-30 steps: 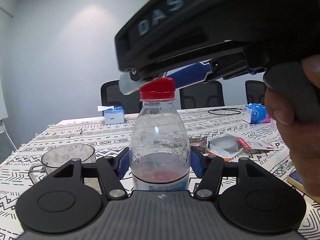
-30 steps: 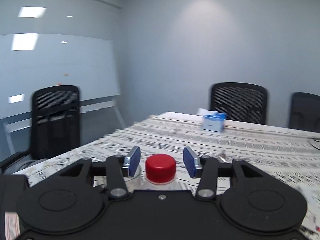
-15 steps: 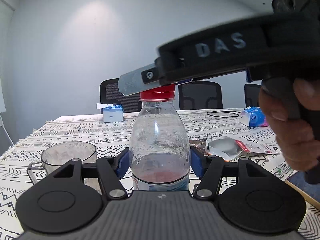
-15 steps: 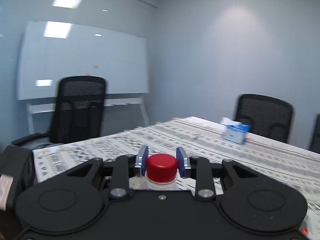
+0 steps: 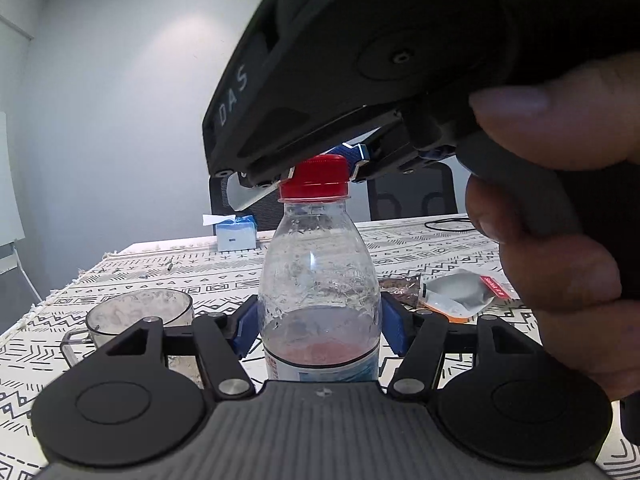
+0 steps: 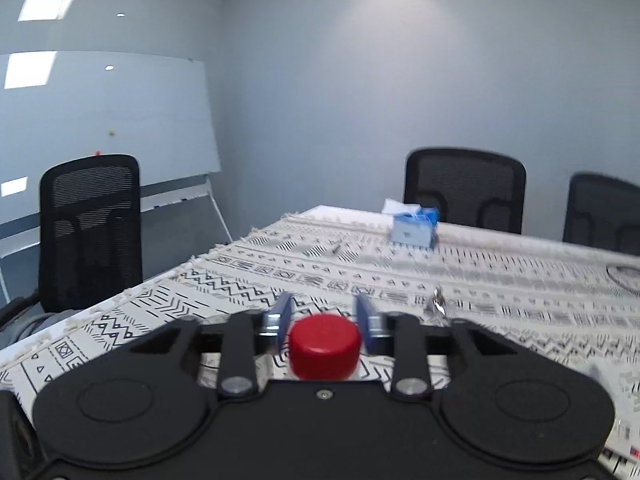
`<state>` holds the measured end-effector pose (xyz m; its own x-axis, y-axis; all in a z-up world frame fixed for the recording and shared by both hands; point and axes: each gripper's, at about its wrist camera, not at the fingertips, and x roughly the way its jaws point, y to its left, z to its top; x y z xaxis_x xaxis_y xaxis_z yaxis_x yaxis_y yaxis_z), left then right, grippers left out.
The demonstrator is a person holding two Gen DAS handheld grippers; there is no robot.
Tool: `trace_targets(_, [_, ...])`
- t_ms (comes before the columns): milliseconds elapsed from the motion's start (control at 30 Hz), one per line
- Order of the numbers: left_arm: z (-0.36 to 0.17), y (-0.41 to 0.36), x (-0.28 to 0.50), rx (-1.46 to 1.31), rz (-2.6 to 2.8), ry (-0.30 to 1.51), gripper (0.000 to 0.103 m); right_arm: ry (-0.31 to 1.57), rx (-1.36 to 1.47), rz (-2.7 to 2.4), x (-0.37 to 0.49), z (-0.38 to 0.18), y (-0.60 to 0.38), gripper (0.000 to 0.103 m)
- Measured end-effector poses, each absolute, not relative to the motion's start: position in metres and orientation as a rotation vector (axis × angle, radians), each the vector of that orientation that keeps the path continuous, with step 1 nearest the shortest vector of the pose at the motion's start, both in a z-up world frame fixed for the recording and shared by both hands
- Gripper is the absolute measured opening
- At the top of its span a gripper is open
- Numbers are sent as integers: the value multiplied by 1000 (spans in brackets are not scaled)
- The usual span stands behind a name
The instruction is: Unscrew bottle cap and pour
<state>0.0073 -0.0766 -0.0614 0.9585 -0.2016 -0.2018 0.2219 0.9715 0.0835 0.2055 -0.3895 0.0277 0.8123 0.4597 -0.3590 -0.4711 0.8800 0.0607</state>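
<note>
The bottle (image 5: pixel 318 280) stands upright on the patterned tablecloth (image 5: pixel 420 248), a little reddish liquid at its bottom. In the left wrist view the left gripper (image 5: pixel 319 330) is clenched on its lower body, blue pads pressed to both sides. The right gripper (image 5: pixel 320 170), carried by a hand (image 5: pixel 560 220), sits over the red cap (image 5: pixel 314 178) from above. A clear cup (image 5: pixel 140 312) stands left of the bottle; a foil pouch (image 5: pixel 456 294) lies to its right, a tissue box (image 5: pixel 236 232) farther back.

In the right wrist view the right gripper (image 6: pixel 324 320) has its pads against both sides of the cap (image 6: pixel 325 344), grasping it, having just closed in. Chairs (image 6: pixel 464 190) stand behind the table.
</note>
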Motion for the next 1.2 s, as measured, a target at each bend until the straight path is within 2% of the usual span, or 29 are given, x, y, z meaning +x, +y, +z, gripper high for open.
trace_targets(400, [-55,-56,13,36,-278,221,58,272,-134,830,222,17,-416,33])
trace_targets(533, [-57,-56,15,43,-268,218,58,320,-68,808,227,22,-416,34])
trace_targets(633, [-59,-63,12,80,-245,201,58,314,-50,702,218,26,-405,44])
trace_targets(700, [-59,-63,12,84,-234,200,59,311,-57,651,217,25,-400,42])
trace_targets(767, [-59,-62,12,90,-235,195,59,312,-53,614,217,23,-398,33])
trace_targets(1200, [-57,-74,-2,86,-261,205,59,311,-40,715,225,16,-406,33])
